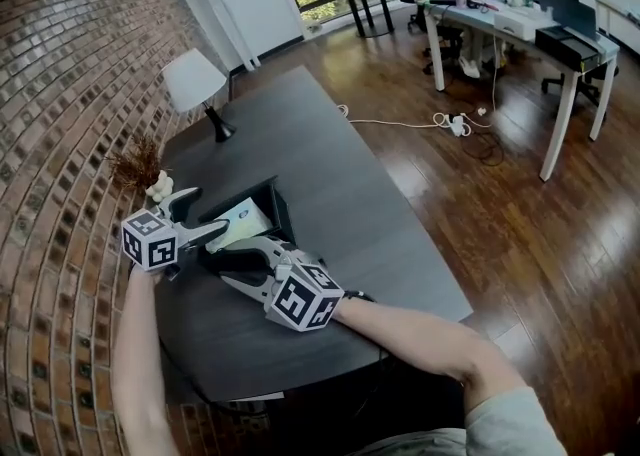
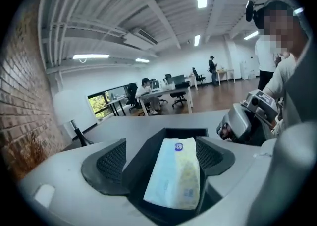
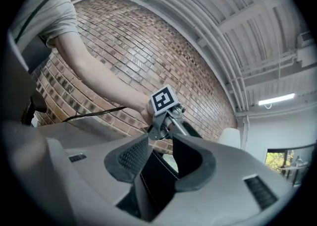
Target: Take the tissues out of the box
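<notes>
- The dark desk (image 1: pixel 330 194) runs along a brick wall (image 1: pixel 70 94). Its near edge is cut off behind the person's arms.
- A white-shaded lamp (image 1: pixel 193 79) stands at the far end of the desk, well apart from the work.
- The black box (image 1: pixel 280 206) sits open-topped near the wall side of the desk. Its floor is hidden by its contents and by both tools.
- The right claw (image 3: pixel 161 158) is clenched on the box's near wall, and the black stitched panel fills the gap between its pads. In the head view its tips merge with the dark box and are hard to separate.
- The left claw (image 2: pixel 161 158) is released, its jaws spread wide at the box's opening.
- The tissue pack (image 2: pixel 176 175) lies inside the box, lengthwise between the left claw's spread jaws and nearer the right-hand pad. Whether that pad touches it is unclear. From the right gripper view only a pale sliver of it shows past the wall.
</notes>
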Demonstrator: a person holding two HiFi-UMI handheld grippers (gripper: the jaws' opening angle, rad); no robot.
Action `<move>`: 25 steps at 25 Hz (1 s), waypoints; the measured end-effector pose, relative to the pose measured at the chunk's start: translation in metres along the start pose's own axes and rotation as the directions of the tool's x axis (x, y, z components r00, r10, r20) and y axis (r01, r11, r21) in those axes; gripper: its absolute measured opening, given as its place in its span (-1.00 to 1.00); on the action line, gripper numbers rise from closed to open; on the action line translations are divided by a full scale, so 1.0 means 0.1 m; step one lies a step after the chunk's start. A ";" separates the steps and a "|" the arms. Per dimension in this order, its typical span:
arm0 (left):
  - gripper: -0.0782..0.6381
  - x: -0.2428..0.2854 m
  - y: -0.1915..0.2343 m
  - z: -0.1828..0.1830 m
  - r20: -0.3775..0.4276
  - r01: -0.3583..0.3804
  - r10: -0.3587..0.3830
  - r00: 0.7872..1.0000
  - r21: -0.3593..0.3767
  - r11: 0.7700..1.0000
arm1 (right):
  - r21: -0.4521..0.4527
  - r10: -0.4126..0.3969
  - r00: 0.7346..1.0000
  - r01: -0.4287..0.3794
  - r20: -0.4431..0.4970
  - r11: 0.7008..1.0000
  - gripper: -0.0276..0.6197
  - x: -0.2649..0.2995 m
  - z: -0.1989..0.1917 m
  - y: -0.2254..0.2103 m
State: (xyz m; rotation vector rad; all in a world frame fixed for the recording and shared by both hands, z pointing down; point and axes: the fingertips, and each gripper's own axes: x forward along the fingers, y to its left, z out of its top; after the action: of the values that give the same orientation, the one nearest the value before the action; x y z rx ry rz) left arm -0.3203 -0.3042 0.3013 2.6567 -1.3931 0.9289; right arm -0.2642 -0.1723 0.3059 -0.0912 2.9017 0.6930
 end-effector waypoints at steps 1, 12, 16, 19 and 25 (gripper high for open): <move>0.41 0.02 -0.01 -0.02 -0.033 0.015 -0.015 0.999 0.016 1.000 | -0.002 0.002 1.000 -0.002 -0.001 1.000 -0.42 0.00 0.00 0.00; 0.16 0.29 -0.26 -0.42 -0.319 0.209 -0.177 0.931 0.068 0.975 | 0.001 0.020 1.000 -0.020 0.004 1.000 -0.43 0.04 0.01 0.05; 0.21 0.34 -0.25 -0.50 -0.380 0.246 -0.227 0.897 0.001 0.969 | 0.000 0.030 1.000 -0.030 0.004 1.000 -0.43 0.05 0.01 0.07; 0.25 0.37 -0.25 -0.56 -0.392 0.262 -0.269 0.880 -0.071 0.962 | 0.001 0.036 0.999 -0.036 0.005 0.999 -0.44 0.06 0.01 0.09; 0.20 0.40 -0.27 -0.59 -0.397 0.293 -0.299 0.868 -0.077 0.953 | -0.005 0.050 0.999 -0.050 0.004 0.999 -0.45 0.09 0.00 0.13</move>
State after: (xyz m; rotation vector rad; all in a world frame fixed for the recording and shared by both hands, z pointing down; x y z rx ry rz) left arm -0.3125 -0.3026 0.3770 2.3766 -0.8689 1.3181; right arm -0.2741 -0.1611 0.3096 -0.0174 2.9074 0.7073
